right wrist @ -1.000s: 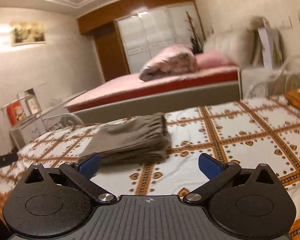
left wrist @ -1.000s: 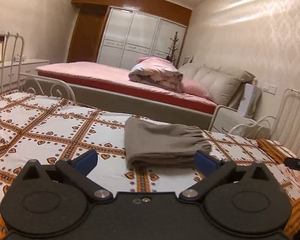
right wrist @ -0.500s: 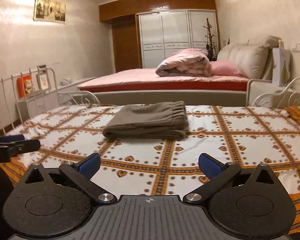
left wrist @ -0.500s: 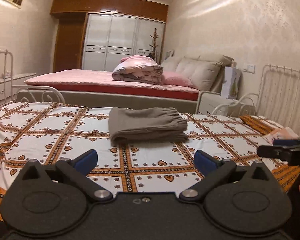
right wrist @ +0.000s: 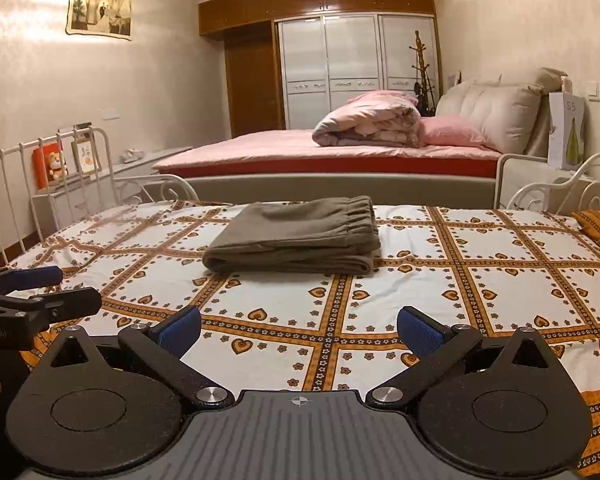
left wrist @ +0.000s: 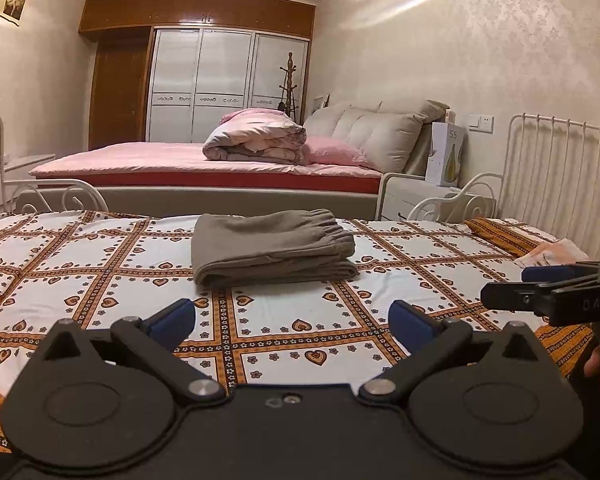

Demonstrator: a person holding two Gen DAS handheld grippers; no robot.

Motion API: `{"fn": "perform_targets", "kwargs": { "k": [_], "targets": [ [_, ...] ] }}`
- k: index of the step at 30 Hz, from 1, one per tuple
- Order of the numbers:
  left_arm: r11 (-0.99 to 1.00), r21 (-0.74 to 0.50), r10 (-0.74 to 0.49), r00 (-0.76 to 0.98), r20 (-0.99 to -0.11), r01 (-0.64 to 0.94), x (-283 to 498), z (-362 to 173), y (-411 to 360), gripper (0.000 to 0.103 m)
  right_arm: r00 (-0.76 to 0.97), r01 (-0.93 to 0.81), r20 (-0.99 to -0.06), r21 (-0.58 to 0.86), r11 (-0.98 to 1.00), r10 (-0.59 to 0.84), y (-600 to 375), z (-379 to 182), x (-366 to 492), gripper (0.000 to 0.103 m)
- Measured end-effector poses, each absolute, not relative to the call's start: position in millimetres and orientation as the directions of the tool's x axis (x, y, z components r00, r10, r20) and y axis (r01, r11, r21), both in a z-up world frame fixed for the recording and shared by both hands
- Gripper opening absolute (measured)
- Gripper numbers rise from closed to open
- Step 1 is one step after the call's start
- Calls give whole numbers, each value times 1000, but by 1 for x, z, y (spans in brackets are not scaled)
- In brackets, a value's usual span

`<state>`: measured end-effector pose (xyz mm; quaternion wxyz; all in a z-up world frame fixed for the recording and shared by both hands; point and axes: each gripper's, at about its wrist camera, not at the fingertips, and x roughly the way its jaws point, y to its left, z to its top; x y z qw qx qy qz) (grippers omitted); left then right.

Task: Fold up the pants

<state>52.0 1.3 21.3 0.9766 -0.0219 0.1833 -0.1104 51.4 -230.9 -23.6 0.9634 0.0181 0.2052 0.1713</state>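
Left gripper (left wrist: 291,317): its fingers (left wrist: 171,317) stand wide apart with nothing between them, blue pads facing inward over the patterned sheet
Right gripper (right wrist: 299,325): fingers (right wrist: 420,330) likewise spread wide and holding nothing, low over the near part of the bed
Pants (left wrist: 274,247): grey-brown, folded into a flat rectangular stack of several layers; they lie ahead of the left fingers, beyond the gap between the tips and clear of both pads, with the gathered elastic waistband on the right side of the stack
Pants from the right wrist (right wrist: 296,235): ahead of the fingers and a little toward the left one, apart from the tips, folded edge facing the camera
Bed (left wrist: 80,264): white sheet with orange bands and heart motifs; it carries the pants and runs under both pairs of fingers
Other gripper in view: the right gripper pokes in beyond the right finger in the left wrist view (left wrist: 540,286), and the left gripper shows beyond the left finger in the right wrist view (right wrist: 36,294)
Metal bed rail (right wrist: 48,176): white, far past the left finger
Pink bed (right wrist: 324,152): behind the patterned bed, well ahead of the fingers, with a rolled quilt (right wrist: 370,120) on it
Wardrobe (left wrist: 228,84): white doors on the far wall
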Motion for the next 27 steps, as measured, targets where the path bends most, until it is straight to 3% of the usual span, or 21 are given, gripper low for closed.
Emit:
{"fn": "perform_targets", "kwargs": {
  "k": [27],
  "targets": [
    [974,-82,-226,912,-342,211,51,23,2,97,856,-323,-391,108,940,339,-231,-24,51,103]
  ]
}}
